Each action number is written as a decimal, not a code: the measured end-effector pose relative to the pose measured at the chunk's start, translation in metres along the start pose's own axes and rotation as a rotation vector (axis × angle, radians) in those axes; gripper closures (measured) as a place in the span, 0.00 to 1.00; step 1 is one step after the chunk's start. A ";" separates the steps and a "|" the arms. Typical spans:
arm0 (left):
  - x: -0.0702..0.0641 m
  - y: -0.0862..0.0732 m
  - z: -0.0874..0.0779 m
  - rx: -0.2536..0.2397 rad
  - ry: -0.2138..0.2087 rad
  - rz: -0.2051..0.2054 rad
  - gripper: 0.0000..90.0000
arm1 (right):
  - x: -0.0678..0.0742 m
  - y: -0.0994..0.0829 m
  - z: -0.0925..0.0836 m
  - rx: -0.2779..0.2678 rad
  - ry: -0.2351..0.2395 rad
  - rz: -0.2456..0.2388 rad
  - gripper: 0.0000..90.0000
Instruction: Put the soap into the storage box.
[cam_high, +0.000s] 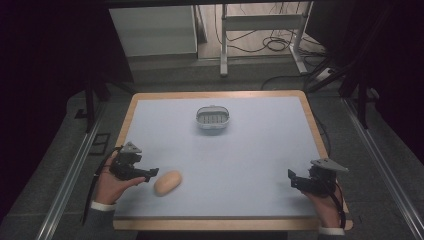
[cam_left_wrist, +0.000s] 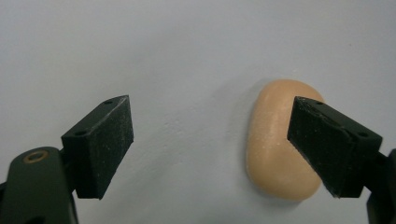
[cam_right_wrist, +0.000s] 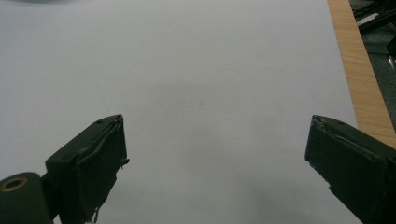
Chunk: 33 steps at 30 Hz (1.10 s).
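Note:
A peach-coloured oval bar of soap (cam_high: 167, 183) lies on the pale blue table mat near the front left. My left gripper (cam_high: 150, 173) hovers just left of it, held in a hand. In the left gripper view the soap (cam_left_wrist: 271, 140) lies partly behind the right-hand jaw, and the left gripper (cam_left_wrist: 210, 126) stands open with bare mat between its jaws. A grey oval soap dish (cam_high: 213, 117) sits at the middle back of the mat. My right gripper (cam_high: 291, 176) rests at the front right, and in its own view the right gripper (cam_right_wrist: 215, 140) is open over bare mat.
The mat is framed by a wooden table edge (cam_high: 315, 130), which also runs along the right gripper view as a wooden strip (cam_right_wrist: 359, 79). Beyond the table are a white cabinet (cam_high: 152, 30), a metal stand (cam_high: 260, 22) and floor cables.

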<state>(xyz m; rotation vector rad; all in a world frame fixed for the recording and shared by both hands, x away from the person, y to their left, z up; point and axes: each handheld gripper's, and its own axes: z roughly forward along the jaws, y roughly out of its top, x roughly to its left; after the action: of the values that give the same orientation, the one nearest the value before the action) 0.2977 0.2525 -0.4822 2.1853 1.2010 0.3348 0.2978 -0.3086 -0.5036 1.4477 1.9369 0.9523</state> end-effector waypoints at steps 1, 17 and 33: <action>-0.001 0.001 0.000 0.004 0.000 0.005 0.16 | -0.001 0.000 0.000 0.000 0.000 0.001 0.06; -0.020 0.013 -0.004 0.050 -0.038 0.087 0.18 | 0.001 0.000 0.003 0.013 0.009 -0.015 0.06; -0.040 0.023 0.008 0.106 -0.070 0.133 0.17 | -0.004 0.000 -0.002 0.005 0.010 -0.007 0.06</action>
<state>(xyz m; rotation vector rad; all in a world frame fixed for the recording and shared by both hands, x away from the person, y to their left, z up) 0.2947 0.2066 -0.4712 2.3551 1.0597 0.2516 0.2972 -0.3130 -0.5021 1.4406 1.9514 0.9546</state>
